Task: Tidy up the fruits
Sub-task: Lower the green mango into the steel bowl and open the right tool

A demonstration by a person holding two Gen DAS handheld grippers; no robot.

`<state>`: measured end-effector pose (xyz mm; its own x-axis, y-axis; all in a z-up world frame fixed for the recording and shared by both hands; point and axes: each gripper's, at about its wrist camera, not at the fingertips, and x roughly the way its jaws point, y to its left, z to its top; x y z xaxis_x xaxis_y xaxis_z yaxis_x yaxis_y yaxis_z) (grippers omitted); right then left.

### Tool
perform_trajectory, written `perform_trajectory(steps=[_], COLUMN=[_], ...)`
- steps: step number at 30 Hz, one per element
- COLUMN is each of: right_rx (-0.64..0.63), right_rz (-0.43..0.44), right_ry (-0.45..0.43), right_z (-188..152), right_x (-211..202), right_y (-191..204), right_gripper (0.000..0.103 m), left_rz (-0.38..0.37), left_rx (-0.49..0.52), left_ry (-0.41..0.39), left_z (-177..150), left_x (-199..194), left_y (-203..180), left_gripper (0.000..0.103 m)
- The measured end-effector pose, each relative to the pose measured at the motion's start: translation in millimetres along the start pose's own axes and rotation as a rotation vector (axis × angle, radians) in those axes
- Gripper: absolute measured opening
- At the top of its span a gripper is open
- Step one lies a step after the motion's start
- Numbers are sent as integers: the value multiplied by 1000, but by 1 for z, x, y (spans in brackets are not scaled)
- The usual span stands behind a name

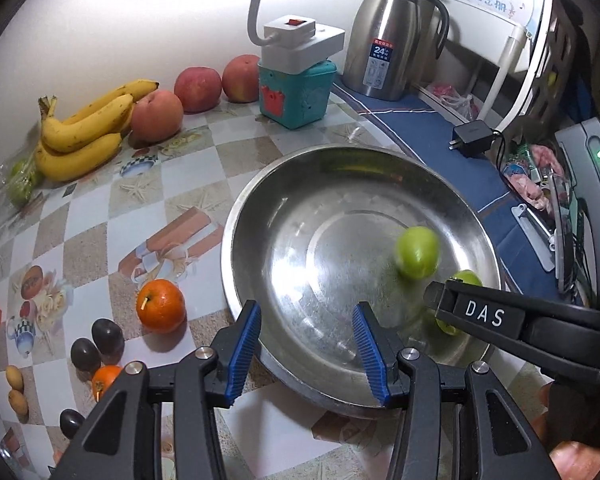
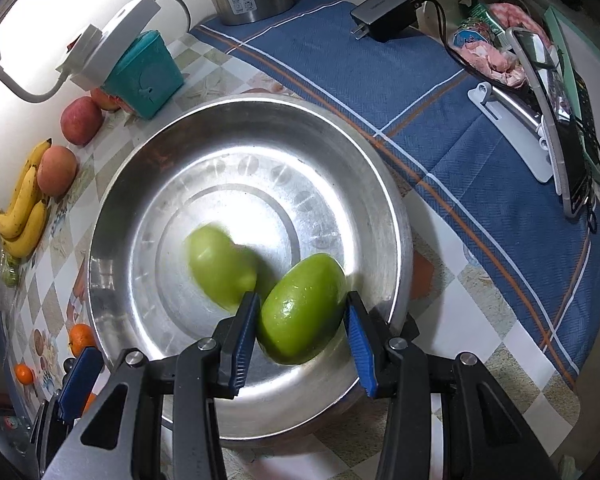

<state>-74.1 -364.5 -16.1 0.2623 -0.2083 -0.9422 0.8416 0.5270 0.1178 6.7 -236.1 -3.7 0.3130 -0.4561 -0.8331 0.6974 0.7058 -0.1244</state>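
Observation:
A steel bowl [image 1: 240, 240] [image 2: 112, 216] sits on the patterned table. My right gripper [image 2: 302, 340] is shut on an oval green fruit [image 2: 300, 312], held low over the bowl's near side. In the left wrist view this fruit [image 1: 468, 278] peeks out behind a black right finger [image 1: 480, 314]. A second green fruit [image 1: 416, 252] [image 2: 220, 264] lies loose inside the bowl and looks blurred. My left gripper [image 1: 306, 344] is open above the bowl's near rim, with nothing between its blue pads. One of its fingers [image 2: 80, 376] shows at the lower left of the right wrist view.
Bananas [image 1: 84, 128], reddish round fruits [image 1: 156, 116], oranges [image 1: 161, 306] and dark plums [image 1: 107, 336] lie left of the bowl. Behind it stand a teal box [image 1: 296, 92] with a power strip on top and a steel thermos [image 1: 384, 40]. A charger [image 1: 472, 138] rests on the blue cloth [image 2: 420, 100].

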Motion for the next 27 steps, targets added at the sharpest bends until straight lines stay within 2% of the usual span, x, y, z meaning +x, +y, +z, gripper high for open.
perform_trajectory(steps=[10, 17, 20, 25, 27], right_rx=[-15, -18, -19, -31, -36], right_rz=[0, -5, -13, -25, -31], right_ry=[18, 25, 21, -13, -27], right_z=[-2, -3, -3, -1, 0], right_x=[6, 8, 6, -3, -7], right_y=[3, 3, 3, 4, 6], right_gripper=[44, 42, 44, 44, 44], left_rz=[50, 70, 89, 132, 148], left_rx=[-33, -83, -104, -176, -219], left_ry=[34, 63, 80, 129, 142], left_z=[3, 6, 6, 4, 1], left_x=[-7, -17, -22, -29, -33], left_y=[12, 23, 28, 48, 61], left_gripper=[52, 58, 68, 71, 75])
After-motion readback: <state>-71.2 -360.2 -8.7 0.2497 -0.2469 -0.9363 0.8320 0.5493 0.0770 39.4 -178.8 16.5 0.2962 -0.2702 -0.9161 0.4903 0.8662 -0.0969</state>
